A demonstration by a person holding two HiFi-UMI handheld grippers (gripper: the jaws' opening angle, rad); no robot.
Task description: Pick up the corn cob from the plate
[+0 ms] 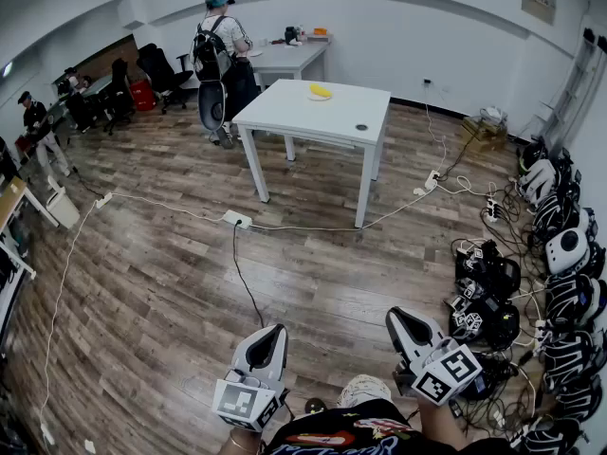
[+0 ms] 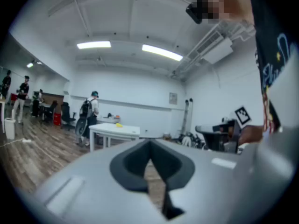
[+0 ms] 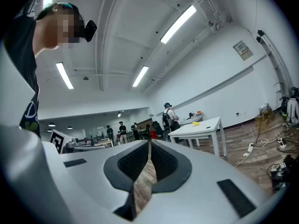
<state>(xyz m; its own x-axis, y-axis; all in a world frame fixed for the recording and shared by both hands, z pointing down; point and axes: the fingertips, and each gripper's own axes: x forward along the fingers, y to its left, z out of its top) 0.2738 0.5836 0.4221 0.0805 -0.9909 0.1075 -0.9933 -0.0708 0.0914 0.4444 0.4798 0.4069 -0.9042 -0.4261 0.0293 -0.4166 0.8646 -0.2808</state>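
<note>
the left tongs (image 1: 276, 334) and the right tongs (image 1: 395, 317) are both closed, tips meeting with nothing between them, held side by side above the wooden floor (image 1: 171, 282). the corn cob (image 1: 321, 91) lies well ahead of both on a white table (image 1: 285, 112), and the plate under it is too small to make out. each pair's cube carries black-and-white square markers, and the coloured print on the person's dark shirt (image 1: 332, 436) just behind the tongs is too blurred to read.
</note>
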